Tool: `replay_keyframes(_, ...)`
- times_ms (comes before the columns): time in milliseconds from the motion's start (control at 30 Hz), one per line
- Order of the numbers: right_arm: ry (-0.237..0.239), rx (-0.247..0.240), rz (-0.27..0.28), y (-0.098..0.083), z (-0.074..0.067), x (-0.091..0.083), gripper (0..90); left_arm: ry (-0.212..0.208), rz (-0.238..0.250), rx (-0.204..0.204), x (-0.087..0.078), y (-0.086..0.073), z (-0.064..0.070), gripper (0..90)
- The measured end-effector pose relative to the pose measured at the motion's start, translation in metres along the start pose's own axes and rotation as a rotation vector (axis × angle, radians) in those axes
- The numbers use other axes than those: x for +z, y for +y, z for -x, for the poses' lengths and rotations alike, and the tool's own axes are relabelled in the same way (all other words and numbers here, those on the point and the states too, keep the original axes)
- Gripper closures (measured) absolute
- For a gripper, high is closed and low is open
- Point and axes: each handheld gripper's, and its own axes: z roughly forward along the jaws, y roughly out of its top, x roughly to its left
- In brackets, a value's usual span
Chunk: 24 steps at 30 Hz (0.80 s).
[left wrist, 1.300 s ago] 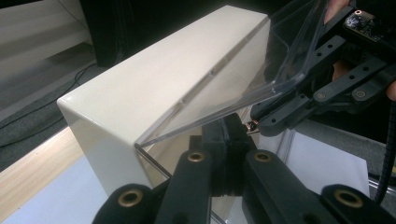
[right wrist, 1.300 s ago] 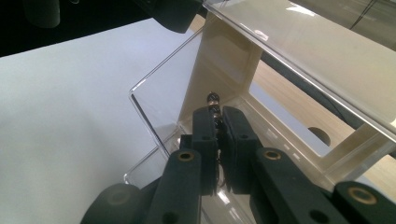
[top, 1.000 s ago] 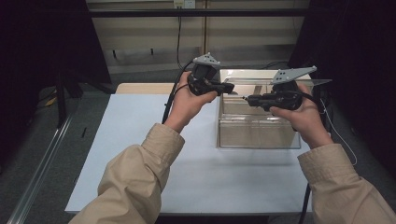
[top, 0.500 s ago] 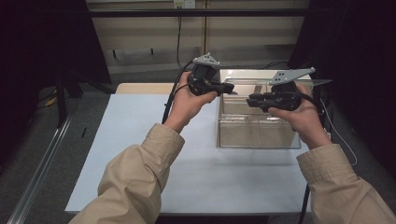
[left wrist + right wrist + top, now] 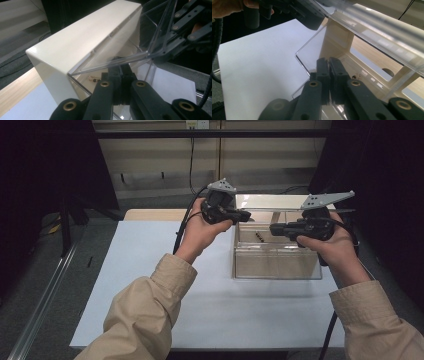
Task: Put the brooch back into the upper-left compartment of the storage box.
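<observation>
Little has shifted since the earlier frames: the right gripper point(image 5: 272, 228) has just closed its jaws (nothing visible between them) beside the lid's front edge. Its partner, the left gripper point(image 5: 248, 215), stays clamped on the raised clear lid point(image 5: 150, 37) of the clear box point(image 5: 277, 270), standing right of centre on the white table point(image 5: 150, 270).

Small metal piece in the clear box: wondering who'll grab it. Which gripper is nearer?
Right. The right gripper reaches into the box, tips just beside the piece; the left gripper sits higher, at the raised lid's edge.
</observation>
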Motion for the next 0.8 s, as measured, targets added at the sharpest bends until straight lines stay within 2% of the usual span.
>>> replay_keyframes(33, 0.011, 0.008, 0.001, 0.0, 0.0, -0.001, 90.0, -0.001, -0.002, 0.0, 0.0, 0.0, 0.001, 90.0)
replay_keyframes(400, 0.01, 0.041, 0.026, 0.001, -0.003, -0.009, 90.0, -0.011, -0.034, 0.0, 0.001, -0.01, 0.002, 90.0)
replay_keyframes(500, 0.009, 0.039, 0.021, -0.001, -0.003, -0.01, 90.0, -0.017, -0.02, -0.016, 0.001, -0.015, 0.001, 90.0)
replay_keyframes(800, 0.009, 0.049, 0.031, -0.009, -0.003, -0.008, 90.0, -0.024, -0.029, -0.018, -0.007, -0.019, 0.002, 90.0)
